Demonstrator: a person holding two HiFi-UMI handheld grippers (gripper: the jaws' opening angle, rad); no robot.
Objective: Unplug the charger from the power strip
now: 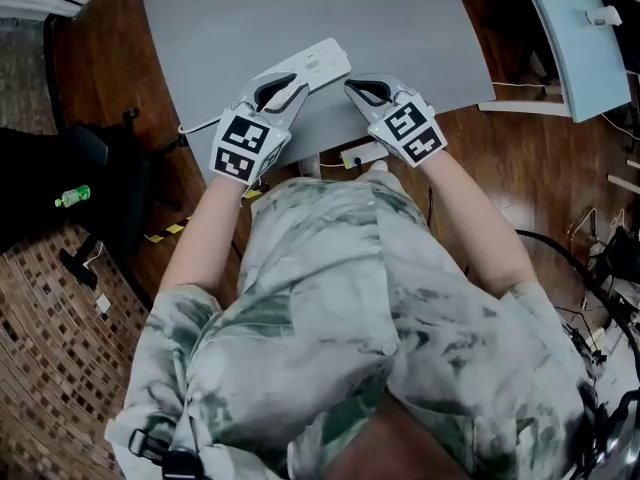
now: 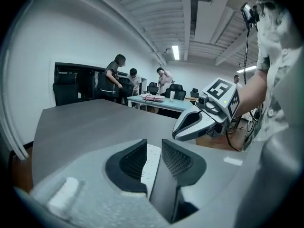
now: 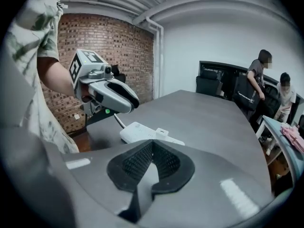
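A white power strip (image 1: pixel 315 63) lies on the grey table (image 1: pixel 300 8) near its front edge. In the right gripper view the strip (image 3: pixel 137 132) carries a small white charger (image 3: pixel 161 132), and a cable leaves its left end. My left gripper (image 1: pixel 297 85) hovers at the strip's near side, its jaws open with a gap through which the strip (image 2: pixel 152 160) shows; nothing is pressed between them. My right gripper (image 1: pixel 351 87) hangs just right of it, short of the strip, with its fingertips meeting and nothing held. In the gripper views each gripper (image 2: pixel 154 148) (image 3: pixel 153 144) sees the other.
A black office chair (image 1: pixel 90 188) and a green bottle (image 1: pixel 72 197) are on the floor at left. Another socket block (image 1: pixel 360 155) lies under the table's front edge. A light blue table (image 1: pixel 590 48) and cables stand at right. People stand at the far table (image 2: pixel 156 101).
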